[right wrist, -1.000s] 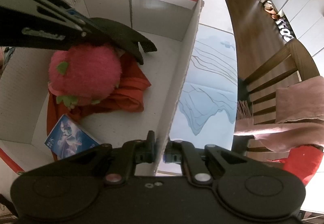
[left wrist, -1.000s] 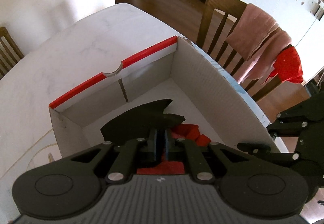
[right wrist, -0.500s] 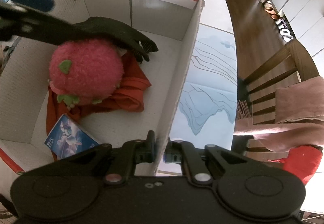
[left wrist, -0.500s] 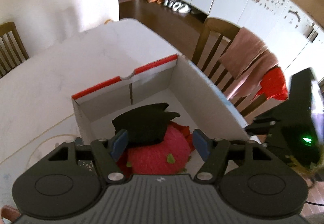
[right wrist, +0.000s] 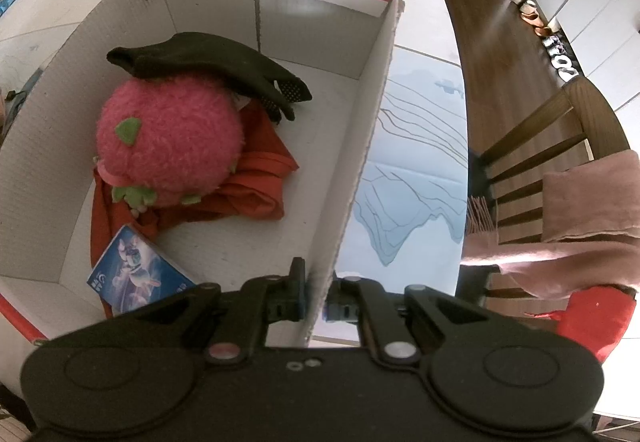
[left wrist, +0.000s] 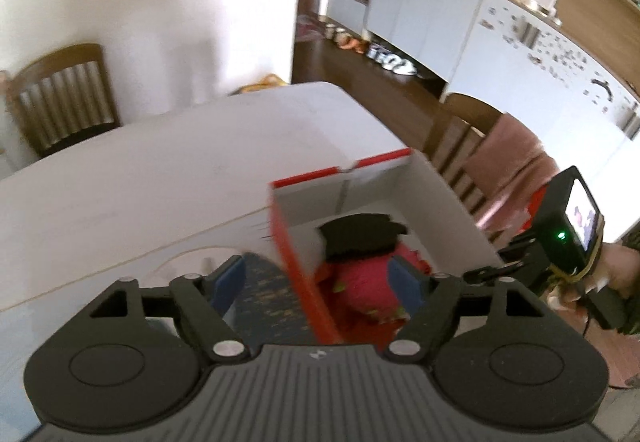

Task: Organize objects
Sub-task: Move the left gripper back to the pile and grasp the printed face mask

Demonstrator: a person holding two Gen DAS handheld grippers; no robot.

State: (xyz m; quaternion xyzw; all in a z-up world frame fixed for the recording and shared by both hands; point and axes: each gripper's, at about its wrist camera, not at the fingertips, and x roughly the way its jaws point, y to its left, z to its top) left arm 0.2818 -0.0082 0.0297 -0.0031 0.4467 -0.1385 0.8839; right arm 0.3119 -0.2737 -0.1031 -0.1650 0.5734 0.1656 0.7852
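Observation:
A white cardboard box with red rims stands on the table. Inside it a black glove lies draped over a pink plush ball, which rests on a red cloth beside a blue picture card. My right gripper is shut on the box's right wall, near its front corner. My left gripper hangs above the box's left wall with its jaws opening and nothing between them. From there the glove and the plush show below.
A light blue patterned mat lies on the table right of the box. A wooden chair draped with a pink towel stands beyond it. A dark patterned cloth lies left of the box. Another chair stands at the table's far side.
My left gripper has let go of the black glove, which now lies on the plush. It has opened wide, risen and drawn back to the left. The right gripper has kept still.

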